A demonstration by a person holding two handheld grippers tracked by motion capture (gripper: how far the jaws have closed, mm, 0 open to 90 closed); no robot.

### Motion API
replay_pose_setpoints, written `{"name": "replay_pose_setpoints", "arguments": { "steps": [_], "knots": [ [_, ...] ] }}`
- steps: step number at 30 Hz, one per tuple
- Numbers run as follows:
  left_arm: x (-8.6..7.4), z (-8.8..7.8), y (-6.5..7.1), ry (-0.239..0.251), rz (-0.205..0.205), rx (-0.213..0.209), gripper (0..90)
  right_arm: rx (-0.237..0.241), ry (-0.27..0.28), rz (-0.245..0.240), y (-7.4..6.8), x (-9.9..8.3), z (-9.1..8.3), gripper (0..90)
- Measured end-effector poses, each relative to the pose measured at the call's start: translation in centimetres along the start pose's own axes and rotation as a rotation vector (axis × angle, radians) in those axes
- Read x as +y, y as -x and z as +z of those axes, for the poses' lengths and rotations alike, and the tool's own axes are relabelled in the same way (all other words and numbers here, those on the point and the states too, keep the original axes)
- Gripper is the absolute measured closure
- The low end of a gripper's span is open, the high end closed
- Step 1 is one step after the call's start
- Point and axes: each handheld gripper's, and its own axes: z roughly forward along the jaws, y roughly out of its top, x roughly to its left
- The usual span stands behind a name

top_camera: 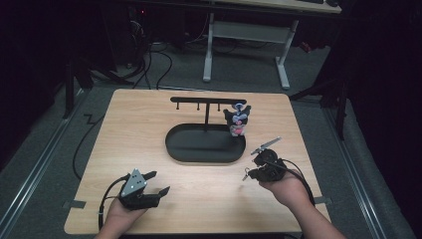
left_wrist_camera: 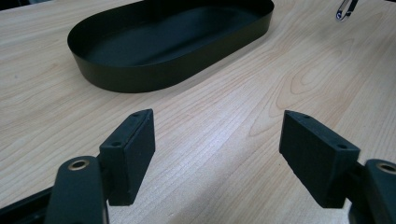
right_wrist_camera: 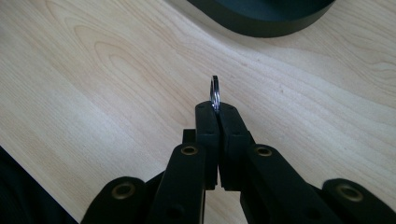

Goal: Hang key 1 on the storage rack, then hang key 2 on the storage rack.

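A black oval tray [top_camera: 171, 149] sits mid-table with a T-shaped hook rack [top_camera: 208, 100] rising from it. A small dark plush charm [top_camera: 238, 122] hangs at the rack's right end. My right gripper [top_camera: 250, 173], right of the tray, is shut on a small metal key ring [right_wrist_camera: 215, 91] that stands up from its fingertips [right_wrist_camera: 217, 109]. My left gripper [top_camera: 157, 182] rests near the front left edge, open, with bare wood between its jaws [left_wrist_camera: 217, 128]. In the left gripper view the tray [left_wrist_camera: 130, 79] lies ahead and the ring [left_wrist_camera: 345, 9] glints at the top right.
Bare light wood surrounds the tray on all sides. A corner of the tray [right_wrist_camera: 261, 18] lies beyond the right gripper. Dark floor, cables and a white desk frame [top_camera: 209, 55] lie past the table's far edge.
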Motion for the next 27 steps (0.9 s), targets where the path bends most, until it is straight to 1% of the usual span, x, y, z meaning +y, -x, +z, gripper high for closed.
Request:
{"name": "replay_pose_setpoints", "arguments": {
  "steps": [1, 2, 5, 8, 11, 14, 17, 19, 21, 24, 25, 27],
  "knots": [
    [0.0, 0.0, 0.0, -0.001, 0.001, -0.001, 27.5, -0.004, -0.003, 0.016, -0.1, 0.1, -0.1, 89.2],
    [0.0, 0.0, 0.0, -0.002, 0.001, -0.002, 27.5, -0.004, -0.001, 0.005, 0.0, 0.2, -0.2, 89.2],
    [0.0, 0.0, 0.1, -0.003, 0.003, -0.001, 27.4, -0.002, 0.002, -0.002, 0.2, 0.3, -0.2, 89.2],
    [0.0, 0.0, 0.1, -0.003, 0.002, -0.001, 27.4, 0.004, 0.0, 0.007, 0.1, 0.5, -0.2, 89.2],
    [0.0, 0.1, 0.1, 0.001, -0.001, 0.0, 27.5, 0.013, 0.006, 0.0, 0.2, 0.9, -0.1, 89.2],
    [-0.1, 0.1, 0.0, -0.005, -0.001, -0.001, 27.4, 0.022, 0.006, -0.002, 0.1, 1.4, -0.1, 89.2],
    [-0.2, -0.2, 0.1, -0.002, -0.01, -0.002, 27.4, 0.034, 0.011, -0.006, 0.0, 2.1, 0.0, 89.2],
    [-0.2, -0.4, 0.1, 0.005, -0.006, -0.001, 27.4, 0.032, 0.015, -0.017, -0.1, 2.7, 0.2, 89.2],
    [-0.1, -0.5, 0.1, 0.012, -0.006, -0.003, 27.4, 0.041, 0.024, -0.016, -0.3, 3.2, 0.4, 89.2],
    [-0.2, -0.4, 0.1, 0.0, 0.002, -0.001, 27.4, 0.045, 0.029, -0.021, -0.5, 4.0, 0.7, 89.2],
    [-0.1, -0.3, 0.1, -0.002, 0.005, -0.002, 27.4, 0.046, 0.029, -0.03, -0.5, 4.2, 0.8, 89.2],
    [-0.1, -0.3, 0.2, 0.0, 0.008, -0.002, 27.4, 0.047, 0.034, -0.032, -0.6, 4.8, 1.0, 89.2]
  ]
}}
